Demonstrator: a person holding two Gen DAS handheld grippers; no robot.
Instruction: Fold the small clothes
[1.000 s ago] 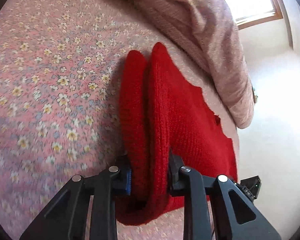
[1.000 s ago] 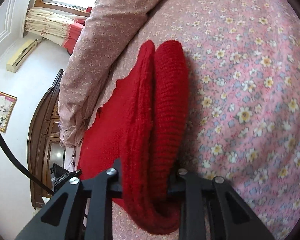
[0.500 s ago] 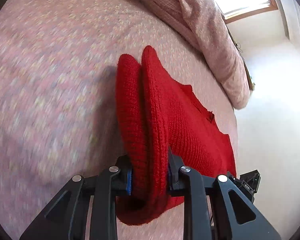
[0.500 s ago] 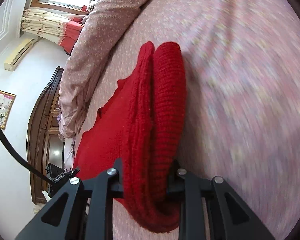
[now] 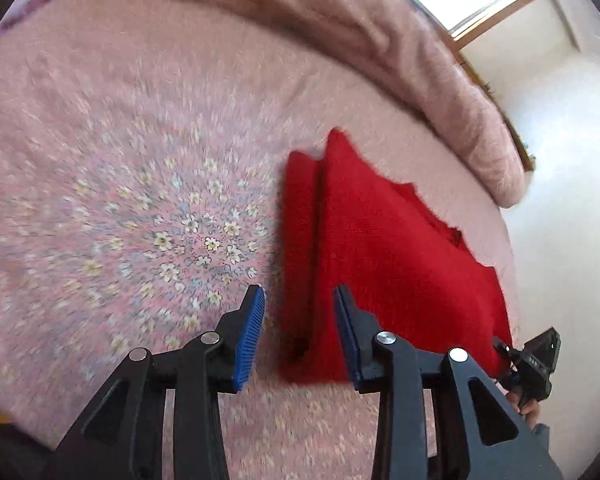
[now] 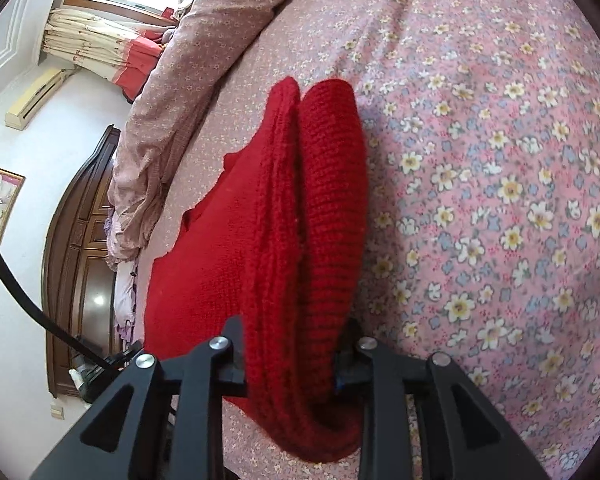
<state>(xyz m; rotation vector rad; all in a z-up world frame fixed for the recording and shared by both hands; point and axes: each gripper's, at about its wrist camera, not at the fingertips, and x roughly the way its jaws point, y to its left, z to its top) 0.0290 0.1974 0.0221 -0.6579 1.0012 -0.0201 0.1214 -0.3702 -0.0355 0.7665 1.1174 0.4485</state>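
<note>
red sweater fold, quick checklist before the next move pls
1. Left gripper clear of the red sweater: ok, jaws opening, pads not pressing.
2. Right gripper let go: not ok, pads on the folded edge though jaws are opening.
3. Folded edge lying on the floral bedspread: ok in the left wrist view.
4. Layers lined up: cannot tell.
5. Quilt off the sweater: ok.
</note>
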